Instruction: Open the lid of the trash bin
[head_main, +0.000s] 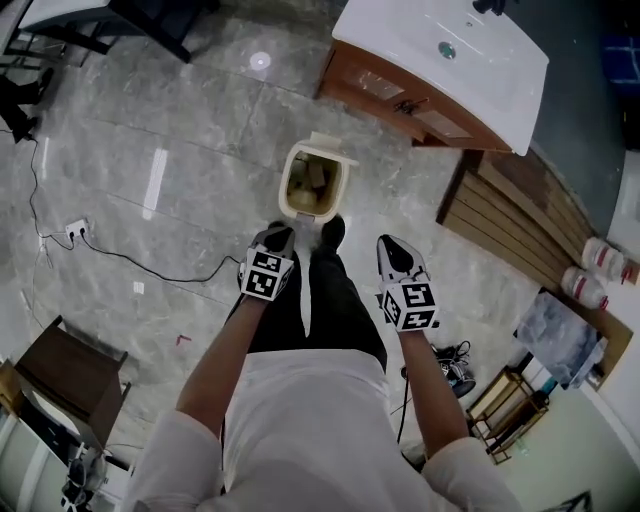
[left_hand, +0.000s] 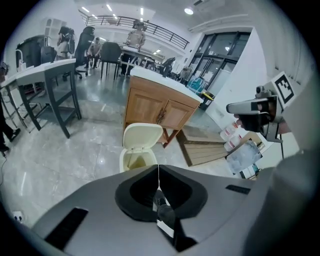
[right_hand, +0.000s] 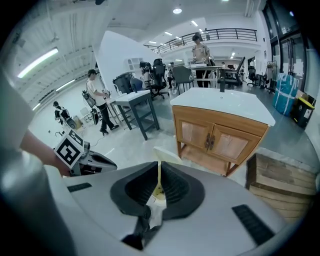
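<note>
The cream trash bin (head_main: 310, 190) stands on the marble floor with its lid (head_main: 333, 148) swung up at the far side, and its inside shows. A black shoe (head_main: 333, 232) is planted at the bin's near base. My left gripper (head_main: 277, 238) hovers shut and empty just left of that shoe. To the right of the bin my right gripper (head_main: 392, 246) is also shut with nothing in it. The left gripper view shows the bin (left_hand: 134, 161) and raised lid (left_hand: 143, 135) beyond the closed left gripper (left_hand: 158, 172). The right gripper view shows the lid (right_hand: 168, 155) above the right gripper (right_hand: 159, 172).
A wooden vanity with a white top (head_main: 440, 60) stands behind the bin. A wooden pallet (head_main: 520, 225) lies to the right, with bottles (head_main: 600, 262) and a small rack (head_main: 510, 400) beyond. A power strip and cable (head_main: 75, 230) trail on the floor at left.
</note>
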